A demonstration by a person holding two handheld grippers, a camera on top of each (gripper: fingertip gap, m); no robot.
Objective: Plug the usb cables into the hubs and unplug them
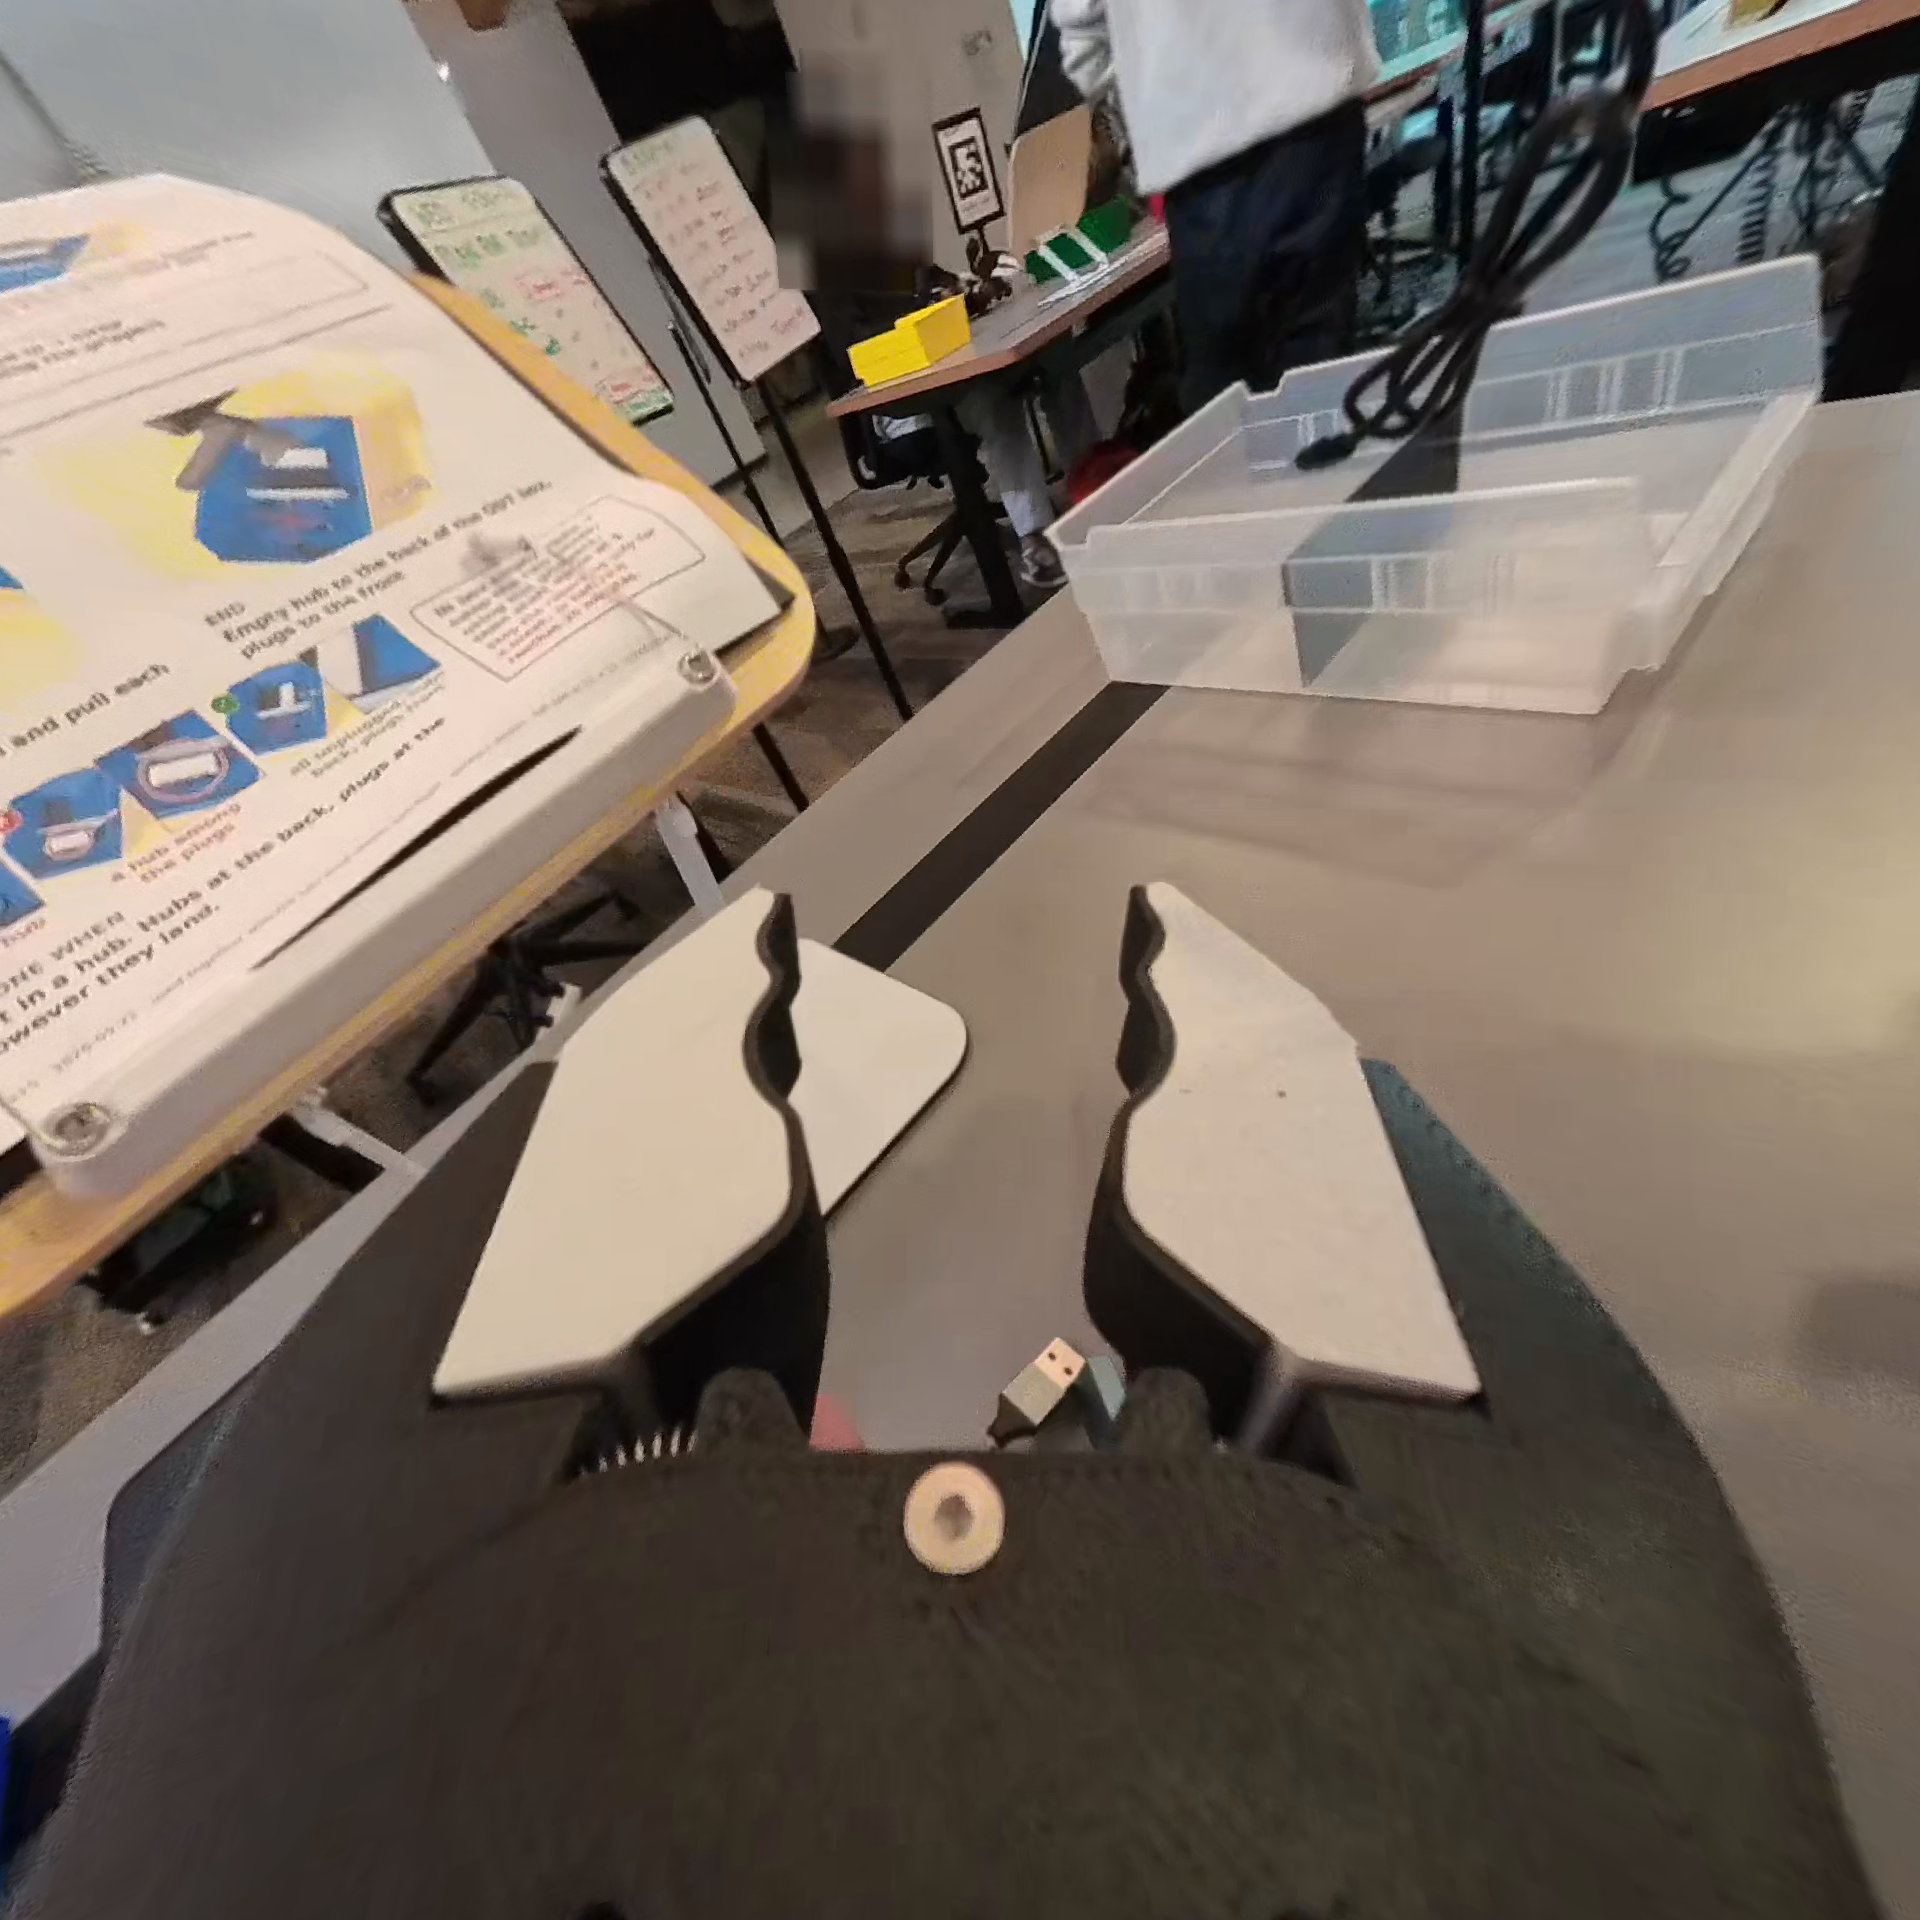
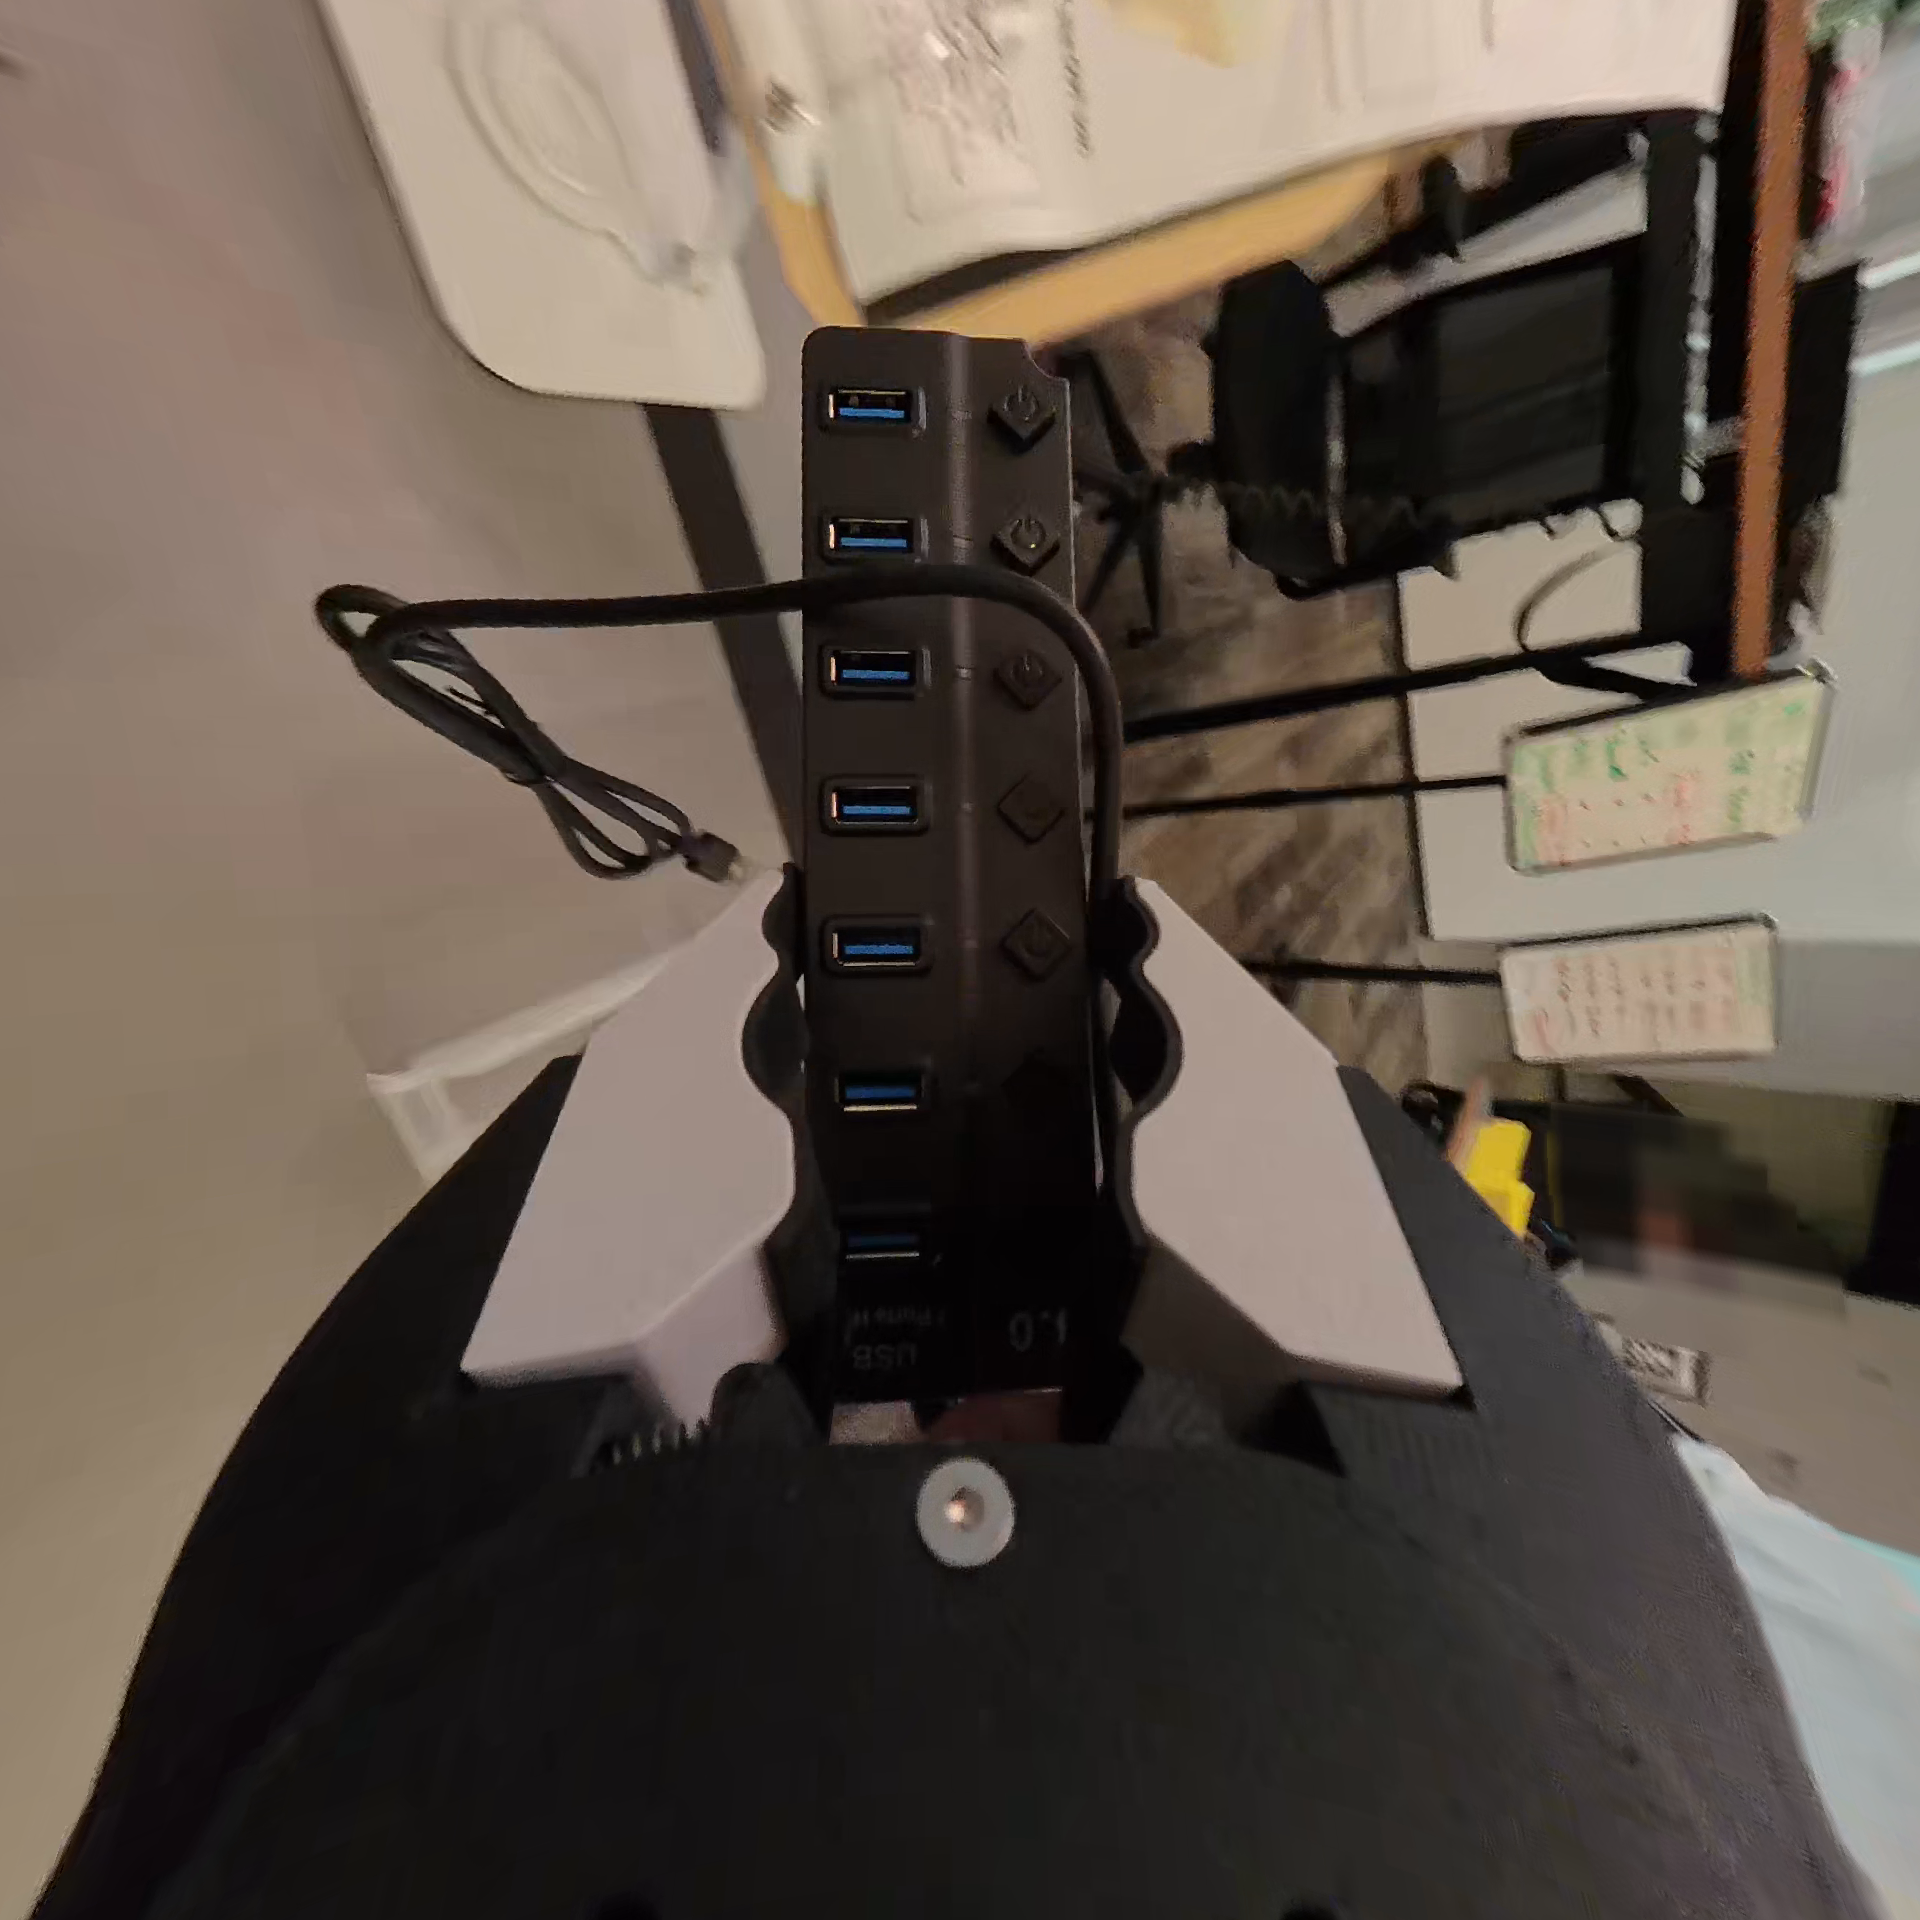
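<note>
- Gripping a black USB hub (image 2: 935, 748) lengthwise, the right gripper (image 2: 951, 997) has both fingers pressed against the hub's long sides; seven blue ports run in a row up its face, all empty, beside a column of diamond-shaped buttons.
- White printing marks the hub's near end, partly shadowed.
- The hub's own black cable (image 2: 540, 727) loops across its face and trails to a bundled coil over the grey table (image 2: 208, 520).
- The left gripper (image 1: 961, 997) hangs above the table with its fingers spread apart, holding nothing.
- A grey USB plug (image 1: 1044, 1387) peeks out at the base of its fingers, its cord hidden.
- An illustrated instruction sheet (image 1: 312, 582) on a stand sits left; a clear plastic tray (image 1: 1455, 540) lies ahead, blurred.
</note>
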